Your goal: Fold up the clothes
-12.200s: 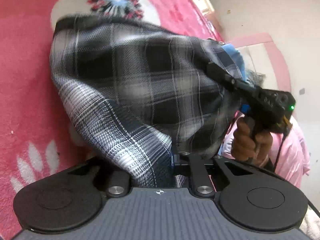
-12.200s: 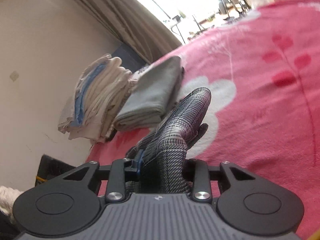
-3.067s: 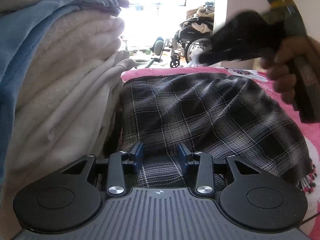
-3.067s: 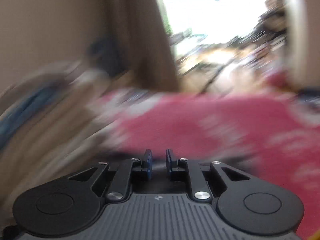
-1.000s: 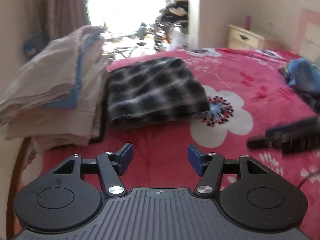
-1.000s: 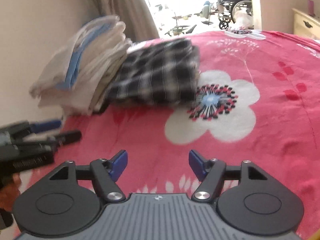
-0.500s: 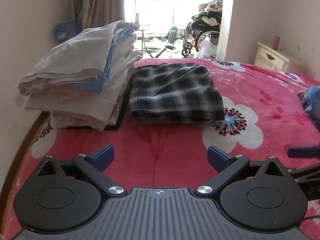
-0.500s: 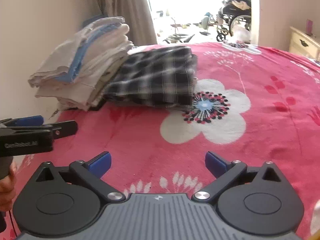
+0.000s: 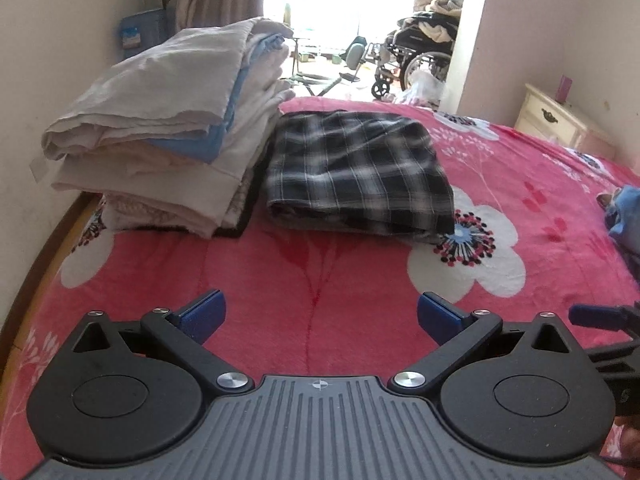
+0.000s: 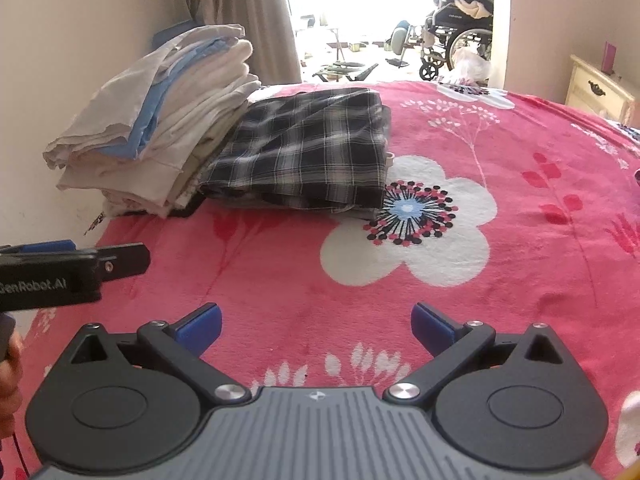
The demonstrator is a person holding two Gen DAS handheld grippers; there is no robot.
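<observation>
blue garment (image 9: pixel 626 216) cut off at frame edge, hand (image 10: pixel 8 376) mostly cropped

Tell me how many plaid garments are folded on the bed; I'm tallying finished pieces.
1. The plaid garment lies folded on the pink blanket, right beside the pale laundry stack. Something grey shows beneath it; other plaid pieces could be hidden.

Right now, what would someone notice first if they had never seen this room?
Probably the bright pink flowered blanket that covers the whole bed. Then the folded checked shirt lying on it, right beside a tall pile of pale folded laundry against the wall. Both grippers sit open and empty in front.
</observation>
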